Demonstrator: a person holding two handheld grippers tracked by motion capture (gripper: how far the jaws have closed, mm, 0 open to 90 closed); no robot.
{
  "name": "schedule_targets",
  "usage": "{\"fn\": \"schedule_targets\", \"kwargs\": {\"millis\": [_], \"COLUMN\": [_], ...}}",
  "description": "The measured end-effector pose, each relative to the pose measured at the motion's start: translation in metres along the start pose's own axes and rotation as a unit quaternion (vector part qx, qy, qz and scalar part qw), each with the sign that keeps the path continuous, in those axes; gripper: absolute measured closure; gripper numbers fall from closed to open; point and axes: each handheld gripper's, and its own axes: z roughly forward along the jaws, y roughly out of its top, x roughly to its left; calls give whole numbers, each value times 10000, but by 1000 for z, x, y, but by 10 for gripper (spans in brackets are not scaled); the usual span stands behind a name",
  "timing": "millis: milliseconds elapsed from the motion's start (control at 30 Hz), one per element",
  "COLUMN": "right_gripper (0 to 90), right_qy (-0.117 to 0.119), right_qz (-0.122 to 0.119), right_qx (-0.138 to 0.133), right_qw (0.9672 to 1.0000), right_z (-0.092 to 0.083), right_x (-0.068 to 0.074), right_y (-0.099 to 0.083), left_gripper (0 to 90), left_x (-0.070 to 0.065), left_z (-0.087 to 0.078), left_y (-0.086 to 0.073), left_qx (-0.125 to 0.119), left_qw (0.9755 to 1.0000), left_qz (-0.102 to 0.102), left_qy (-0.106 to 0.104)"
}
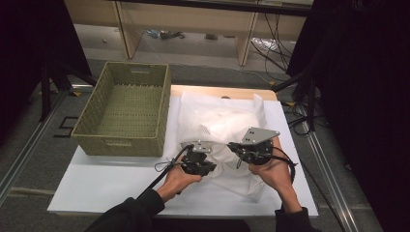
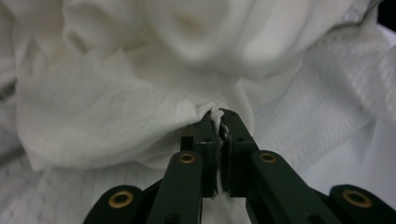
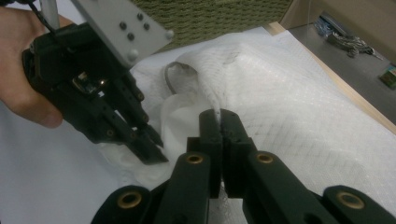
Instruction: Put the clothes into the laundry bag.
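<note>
White cloth (image 1: 222, 128): crumpled heap at centre of the high view, lying on the white table (image 1: 96, 186), just right of the woven basket (image 1: 126, 110).

Left gripper (image 2: 217, 122): lower centre of the high view, at the near left edge of the heap. In its own view the jaws are pressed together with a thin fold of cloth pinched between them.

Right gripper (image 3: 220, 122): just right of the left one in the high view, grey plate on top. Jaws pressed together, nipping a narrow cloth edge.

Woven basket: olive green, upper left of the high view, partly overhanging the table's far left edge.
</note>
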Motion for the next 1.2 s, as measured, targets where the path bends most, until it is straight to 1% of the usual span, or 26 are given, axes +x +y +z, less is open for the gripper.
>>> {"fn": "schedule_targets", "kwargs": {"millis": [33, 67, 167, 200, 233, 267, 300, 333, 367, 400, 433, 500, 533, 567, 600, 667, 700, 733, 767, 800, 833, 933, 1033, 1067, 1133, 1200], "right_gripper": [899, 899, 899, 899, 899, 899, 899, 899, 899, 899, 899, 899, 899, 900, 900, 900, 900, 899, 900, 900, 900, 899, 899, 899, 899, 899], "right_qy": [6, 9, 8, 48, 30, 25, 34, 34, 29, 69, 74, 132, 148, 129, 148, 139, 160, 167, 147, 152, 138, 184, 203, 197, 192, 179], "right_qz": [4, 92, 48, -36, 12, 30, -8, -8, -53, 4, -51, 34, 111, 62, 62, 104, 132, 229, 145, 191, 202, 152, 186, 154, 106, 142], "right_qx": [8, 46, 127, 139, 159, 159, 172, 172, 195, 216, 189, 179, 194, 143, 149, 189, 218, 267, 248, 284, 298, 343, 358, 343, 312, 338], "right_qw": [10000, 9999, 9999, 9999, 9999, 9999, 9998, 9998, 9998, 9997, 9998, 9997, 9996, 9998, 9998, 9997, 9995, 9992, 9995, 9993, 9993, 9991, 9990, 9991, 9993, 9992], "right_z": [0, 0, 4, 6, 7, 8, 8, 8, 9, 8, 8, 7, 7, 7, 7, 8, 8, 8, 9, 10, 11, 14, 14, 14, 13, 14], "right_x": [0, 2, 3, 3, 4, 4, 4, 4, 3, 5, 4, 5, 6, 4, 4, 4, 5, 5, 4, 3, 3, 2, 3, 3, 3, 3], "right_y": [0, -1, -1, -2, -2, -3, -3, -3, -4, -3, -3, -3, -3, -3, -3, -4, -5, -6, -7, -8, -9, -12, -11, -11, -10, -11], "left_gripper": [832, 791, 556, 514, 510, 548, 626, 775, 775, 857, 870, 877, 878, 879, 880, 879, 875, 864, 835, 784, 756, 577, 406, 370, 346, 343], "left_x": [-1, 1, -2, -1, -1, 3, 5, 5, 8, 10, 13, 17, 19, 20, 23, 27, 33, 36, 42, 46, 48, 47, 39, 36, 32, 30], "left_z": [0, 0, 8, 10, 12, 10, 14, 14, 16, 15, 16, 17, 19, 20, 21, 22, 24, 27, 29, 30, 28, 20, 8, 3, -6, -11], "left_y": [3, 5, 7, 7, 9, 10, 14, 14, 18, 20, 27, 35, 40, 42, 45, 49, 47, 45, 40, 35, 31, 25, 23, 22, 19, 13], "left_qx": [-59, -43, -164, -143, -185, -45, -313, -313, -391, -354, -502, -653, -762, -875, -983, -1194, -1104, -989, -746, -584, -545, -336, -85, -11, 134, 435], "left_qw": [9999, 10000, 9983, 9983, 9980, 9993, 9973, 9973, 9959, 9961, 9950, 9931, 9913, 9896, 9883, 9836, 9836, 9842, 9874, 9894, 9898, 9932, 9937, 9946, 9939, 9933], "left_qz": [-81, -27, -552, -572, -601, -355, -641, -641, -778, -755, -721, -784, -838, -862, -817, -706, -514, -454, -536, -730, -774, -686, -675, -558, -418, -232], "left_qy": [-3, 2, -30, -4, 36, 97, 178, 178, 234, 280, 477, 575, 664, 748, 837, 1151, 1328, 1400, 1290, 1108, 1060, 884, 885, 877, 1011, 1049]}}
